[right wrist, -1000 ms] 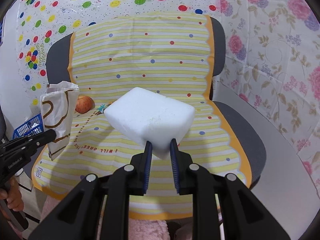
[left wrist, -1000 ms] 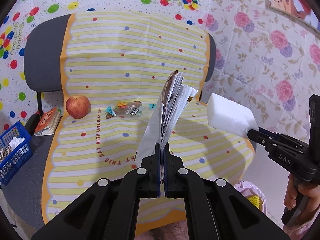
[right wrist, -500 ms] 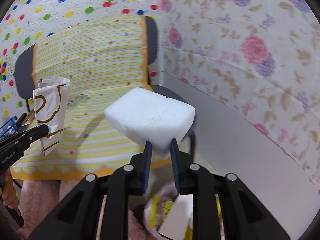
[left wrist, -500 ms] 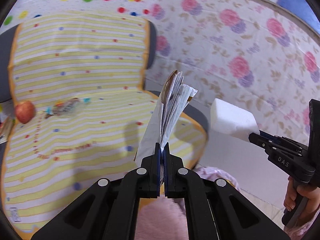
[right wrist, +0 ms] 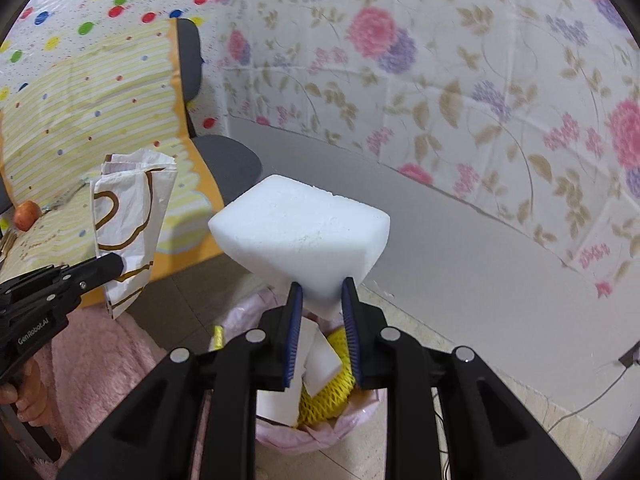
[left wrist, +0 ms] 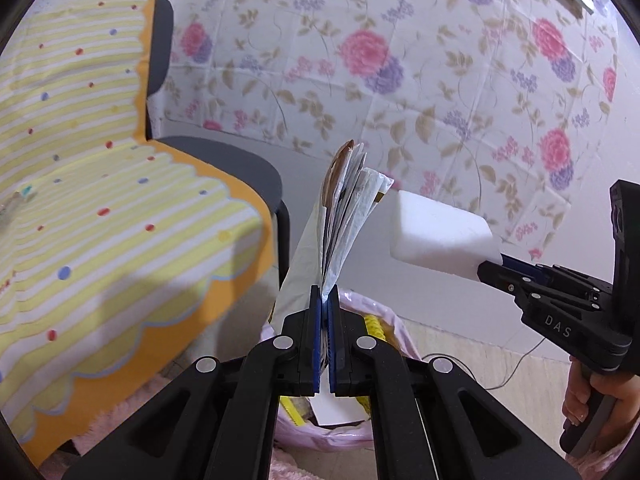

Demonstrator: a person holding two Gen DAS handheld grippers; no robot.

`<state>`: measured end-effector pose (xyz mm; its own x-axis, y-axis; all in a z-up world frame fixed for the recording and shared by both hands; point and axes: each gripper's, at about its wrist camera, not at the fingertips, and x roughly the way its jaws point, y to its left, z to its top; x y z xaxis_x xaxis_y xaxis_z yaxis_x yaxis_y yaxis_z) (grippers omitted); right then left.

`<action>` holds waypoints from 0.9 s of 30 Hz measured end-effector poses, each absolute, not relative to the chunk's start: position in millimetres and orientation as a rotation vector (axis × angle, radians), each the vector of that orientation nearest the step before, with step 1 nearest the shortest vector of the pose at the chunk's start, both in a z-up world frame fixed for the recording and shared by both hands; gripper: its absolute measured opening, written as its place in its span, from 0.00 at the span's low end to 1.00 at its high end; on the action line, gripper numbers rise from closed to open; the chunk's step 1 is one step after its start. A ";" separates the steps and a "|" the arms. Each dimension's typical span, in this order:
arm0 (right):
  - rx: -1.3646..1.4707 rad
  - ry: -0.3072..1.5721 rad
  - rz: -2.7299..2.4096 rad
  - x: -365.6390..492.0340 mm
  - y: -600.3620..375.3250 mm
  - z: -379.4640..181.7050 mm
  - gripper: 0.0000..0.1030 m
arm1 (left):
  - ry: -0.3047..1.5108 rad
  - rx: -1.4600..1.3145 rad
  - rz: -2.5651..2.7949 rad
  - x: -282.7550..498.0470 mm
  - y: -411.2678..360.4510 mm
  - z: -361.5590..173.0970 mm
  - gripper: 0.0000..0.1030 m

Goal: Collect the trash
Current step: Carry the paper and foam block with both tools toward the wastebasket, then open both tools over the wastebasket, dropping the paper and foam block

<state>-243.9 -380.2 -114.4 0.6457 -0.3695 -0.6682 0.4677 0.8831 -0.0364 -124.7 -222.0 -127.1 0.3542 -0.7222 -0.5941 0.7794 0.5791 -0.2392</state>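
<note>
Left gripper (left wrist: 324,300): jaws pressed nearly together on the lower edge of a flattened paper bag (left wrist: 344,216), which stands upright from the blue pads. Right gripper (right wrist: 320,300): jaws set a little apart, clamped on the tapering lower corner of a white foam block (right wrist: 300,236). Both items hang in the air above a bin (right wrist: 320,428) lined with pale pink plastic, which stands on the floor beside a chair (left wrist: 224,168). The left wrist view shows the bag edge-on, as a fan of crumpled white layers with one brown sheet at the back, and the block from its side, jutting from the right gripper just to the right of the bag; a hand (left wrist: 588,396) grips the handle at the lower right. Here the bin is mostly hidden behind the jaws, only its pink rim and a strip of yellow showing. The right wrist view shows the bag's broad face, white with brown curved lines, held to the left of the block, and looks down into the bin, where white foam pieces (right wrist: 320,360) and yellow mesh (right wrist: 324,400) lie. It alone shows an apple (right wrist: 27,215) on the striped cloth (right wrist: 92,112) covering the chair, far left. The block's surface is matte and finely pitted, with crisp edges.
</note>
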 end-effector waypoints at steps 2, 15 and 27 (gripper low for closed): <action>0.161 0.747 -0.490 -248.1 -386.1 -123.6 0.20 | 0.742 0.094 -0.976 -123.1 -230.1 -134.0 0.03; 0.227 0.835 -0.478 -236.6 -408.4 -164.3 0.22 | 0.829 0.165 -0.997 -111.2 -272.8 -161.9 0.07; 0.235 0.839 -0.434 -224.3 -405.4 -156.8 0.41 | 0.813 0.125 -0.874 -93.0 -227.4 -140.6 0.42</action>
